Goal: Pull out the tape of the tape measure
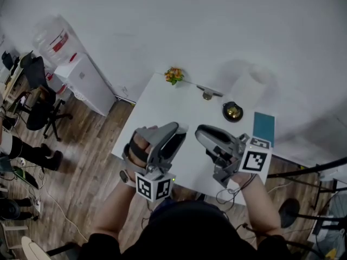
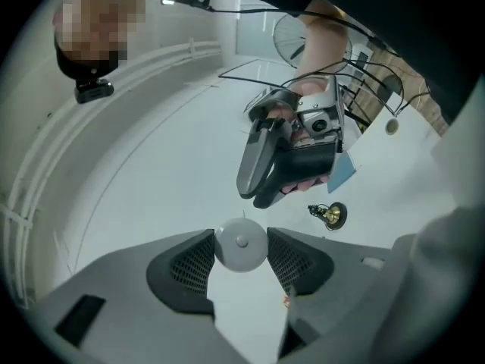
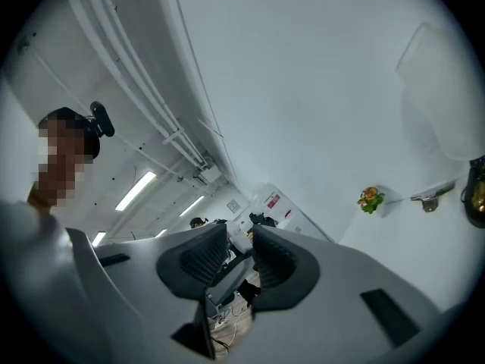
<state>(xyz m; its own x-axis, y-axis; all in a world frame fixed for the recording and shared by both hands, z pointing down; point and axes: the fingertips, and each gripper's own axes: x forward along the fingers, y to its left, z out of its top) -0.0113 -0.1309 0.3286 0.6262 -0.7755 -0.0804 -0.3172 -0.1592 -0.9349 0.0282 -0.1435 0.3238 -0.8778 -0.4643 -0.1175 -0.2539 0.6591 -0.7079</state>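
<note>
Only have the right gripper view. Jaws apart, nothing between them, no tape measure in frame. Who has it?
Observer: The left gripper has it. A round grey tape measure sits between its jaws, with both pads on its rim.
Operator: Where's my gripper relative to that?
Observer: In the head view the right gripper is beside the left one with a gap between them. It is not touching the tape measure.
Operator: Anything on the table I'm missing?
Observer: A teal card lies flat on the right side of the white table, just past the black-and-gold round object.
</note>
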